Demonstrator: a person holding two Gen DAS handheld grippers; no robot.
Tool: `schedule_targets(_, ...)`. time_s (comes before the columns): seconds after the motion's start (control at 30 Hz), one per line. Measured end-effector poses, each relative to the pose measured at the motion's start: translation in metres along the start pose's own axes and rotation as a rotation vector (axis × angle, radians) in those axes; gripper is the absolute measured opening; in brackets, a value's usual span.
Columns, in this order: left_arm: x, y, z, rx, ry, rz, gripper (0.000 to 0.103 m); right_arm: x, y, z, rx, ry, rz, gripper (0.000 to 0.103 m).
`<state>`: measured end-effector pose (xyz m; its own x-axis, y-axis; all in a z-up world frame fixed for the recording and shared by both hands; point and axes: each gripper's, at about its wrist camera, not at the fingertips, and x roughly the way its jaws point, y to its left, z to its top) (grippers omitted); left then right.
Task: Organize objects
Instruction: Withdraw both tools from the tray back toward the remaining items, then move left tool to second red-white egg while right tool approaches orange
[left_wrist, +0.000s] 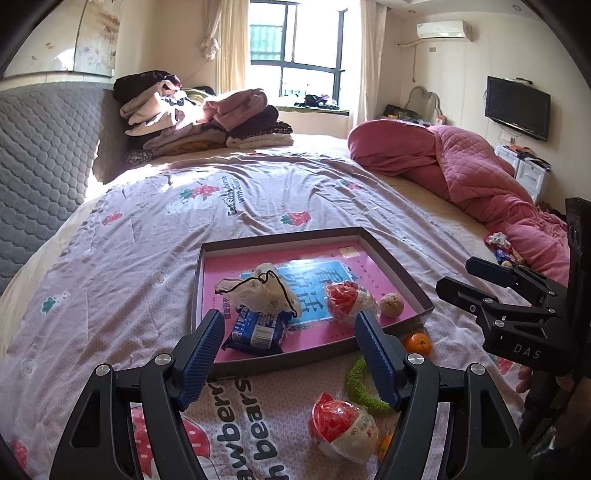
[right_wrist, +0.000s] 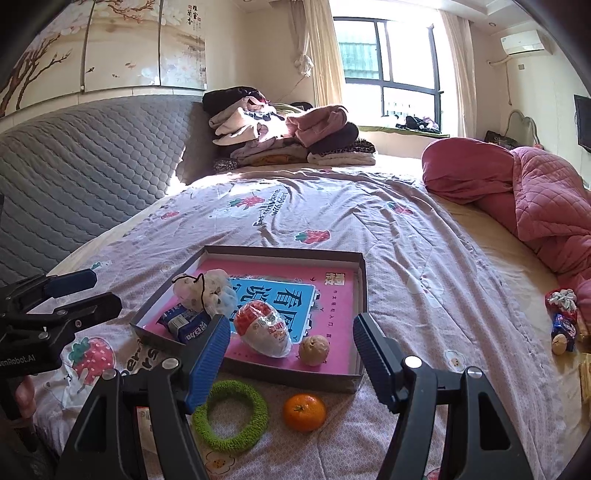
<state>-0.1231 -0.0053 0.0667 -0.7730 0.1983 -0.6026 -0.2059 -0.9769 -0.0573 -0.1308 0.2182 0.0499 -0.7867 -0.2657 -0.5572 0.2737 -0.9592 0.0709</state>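
On the bed, left wrist view: left gripper (left_wrist: 290, 328) with jaws spread wide and nothing between the pads, hovering over the near edge of the shallow box tray (left_wrist: 207, 280); tray sits on the strawberry-print bedsheet (left_wrist: 147, 229); inside it a blue snack packet (left_wrist: 256, 328), a crumpled white bag with a black cord (left_wrist: 258, 290) lying on the packet, a red-and-white wrapped item (left_wrist: 347, 299), a small tan fruit (left_wrist: 391, 304) just beside that; outside the tray, near its front corner, an orange (left_wrist: 418, 343), a green ring (left_wrist: 364, 384), a second red-and-white wrapped item (left_wrist: 341, 424); right gripper (left_wrist: 469, 277) at the right edge, jaws apart, empty.

Right wrist view: right gripper (right_wrist: 290, 330) wide, holding nothing, above the tray's (right_wrist: 364, 295) front wall; green ring (right_wrist: 231, 417) and orange (right_wrist: 304, 411) on the sheet just in front of the tray, apart from each other; wrapped item (right_wrist: 264, 328) and tan fruit (right_wrist: 314, 349) inside; left gripper (right_wrist: 79, 291) at the left edge, jaws apart; pink quilt (right_wrist: 535, 199) bunched at far right.
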Motion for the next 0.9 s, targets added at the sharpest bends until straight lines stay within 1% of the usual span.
schedule_targets(0.4, -0.006, -0.003, -0.010, 0.010, 0.005, -0.006, 0.074, -0.007, -0.002, -0.006, 0.010, 0.000, -0.005, 0.069)
schedule_targets(0.9, 0.003, -0.007, -0.023, 0.020, 0.051, -0.011, 0.074, -0.003, 0.002, -0.012, -0.003, 0.025, 0.002, 0.069)
